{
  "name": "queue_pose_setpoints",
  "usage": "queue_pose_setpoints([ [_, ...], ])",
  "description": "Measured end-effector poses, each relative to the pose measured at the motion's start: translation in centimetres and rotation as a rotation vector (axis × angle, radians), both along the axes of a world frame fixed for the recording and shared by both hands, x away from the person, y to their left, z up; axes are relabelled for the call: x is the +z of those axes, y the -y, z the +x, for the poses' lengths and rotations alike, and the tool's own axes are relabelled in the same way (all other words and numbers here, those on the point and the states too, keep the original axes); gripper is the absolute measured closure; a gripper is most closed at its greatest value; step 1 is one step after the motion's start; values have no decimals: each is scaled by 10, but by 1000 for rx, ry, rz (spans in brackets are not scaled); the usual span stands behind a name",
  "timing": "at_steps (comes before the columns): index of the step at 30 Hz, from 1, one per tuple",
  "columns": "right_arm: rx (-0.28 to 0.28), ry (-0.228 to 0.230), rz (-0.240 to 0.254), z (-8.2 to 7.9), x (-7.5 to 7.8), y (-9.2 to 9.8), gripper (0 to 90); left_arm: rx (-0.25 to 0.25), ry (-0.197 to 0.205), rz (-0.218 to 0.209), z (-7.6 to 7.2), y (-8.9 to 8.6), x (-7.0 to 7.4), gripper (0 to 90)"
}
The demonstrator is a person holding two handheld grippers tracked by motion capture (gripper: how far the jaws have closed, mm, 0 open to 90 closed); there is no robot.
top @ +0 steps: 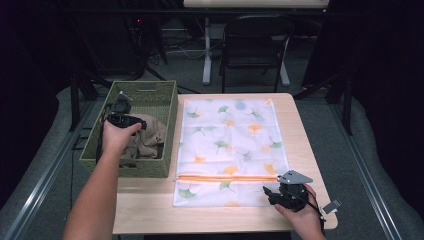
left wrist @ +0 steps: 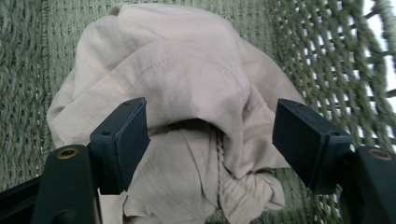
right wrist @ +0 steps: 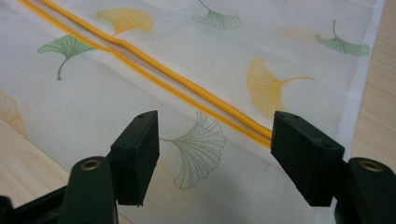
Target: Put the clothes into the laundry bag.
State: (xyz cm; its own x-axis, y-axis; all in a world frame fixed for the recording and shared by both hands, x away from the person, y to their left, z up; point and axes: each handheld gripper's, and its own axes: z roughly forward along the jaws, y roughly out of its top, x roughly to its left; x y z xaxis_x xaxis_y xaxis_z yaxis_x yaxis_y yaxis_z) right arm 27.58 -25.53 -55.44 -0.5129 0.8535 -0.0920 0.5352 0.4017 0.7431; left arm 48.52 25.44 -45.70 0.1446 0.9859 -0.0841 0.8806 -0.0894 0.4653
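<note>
Clearly, the left gripper is the nearer one to the beige garment, because it hangs inside the woven basket at the left side of the table, directly above the cloth. In the left gripper view the garment lies crumpled in front of the jaws and a little below them. Its highest fold rises between the two black fingers, which stand wide apart and do not press on anything yet. The heap has no clear long axis. It is a rounded bundle, somewhat longer from the near wall of the basket toward the far wall, and one seam runs across the top fold from side to side. A straight move down and forward would, I think, bring the top fold between the pads.

The right gripper rests at the near right corner of the table, well apart from the basket. Its fingers are also spread open, and they hover just above the white mesh bag with a leaf print. The bag lies flat just beside the basket, with its long axis going away from the person. Its orange zipper runs across the bag near the person's edge, and its right end lies just ahead of the right jaws.
</note>
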Motion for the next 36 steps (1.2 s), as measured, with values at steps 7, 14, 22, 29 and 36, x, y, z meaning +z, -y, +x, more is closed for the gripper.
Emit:
queue_pose_setpoints([
  [7,1,2,10,0,-1,0,325,14,-22,0,9,0,-10,273],
  [14,4,0,7,0,0,1,325,17,-49,17,15,2,-21,270],
  [22,12,-3,2,0,0,1,325,20,-76,53,21,5,-31,267],
  [29,14,-3,2,0,0,0,324,25,-93,65,24,5,-38,250],
  [36,17,-4,2,1,0,0,325,24,-125,78,25,1,-44,211],
])
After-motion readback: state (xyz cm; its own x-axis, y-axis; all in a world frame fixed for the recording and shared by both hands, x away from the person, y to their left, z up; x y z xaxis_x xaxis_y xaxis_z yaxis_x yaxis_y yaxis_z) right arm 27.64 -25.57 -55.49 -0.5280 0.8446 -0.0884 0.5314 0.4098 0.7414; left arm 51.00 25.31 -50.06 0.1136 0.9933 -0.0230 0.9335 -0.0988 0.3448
